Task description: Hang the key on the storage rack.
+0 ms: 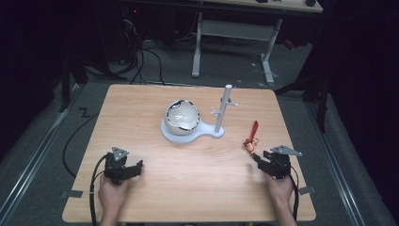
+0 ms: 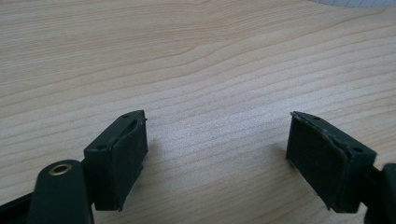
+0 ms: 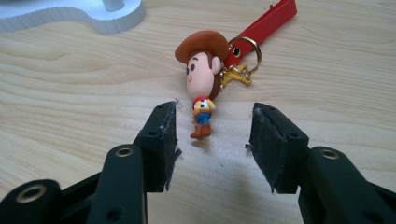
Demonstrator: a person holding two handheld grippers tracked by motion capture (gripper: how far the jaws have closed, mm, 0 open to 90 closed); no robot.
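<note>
The cowboy keychain (image 3: 201, 81) lies flat on the table (image 3: 70, 93), its feet just ahead of the right tool (image 3: 212, 135), whose jaws stand apart. Closing on the small legs could let the figure slip or pivot away. The high view adds the white peg stand (image 1: 221, 110) and the left tool (image 2: 217, 154), jaws apart over bare wood.
</note>
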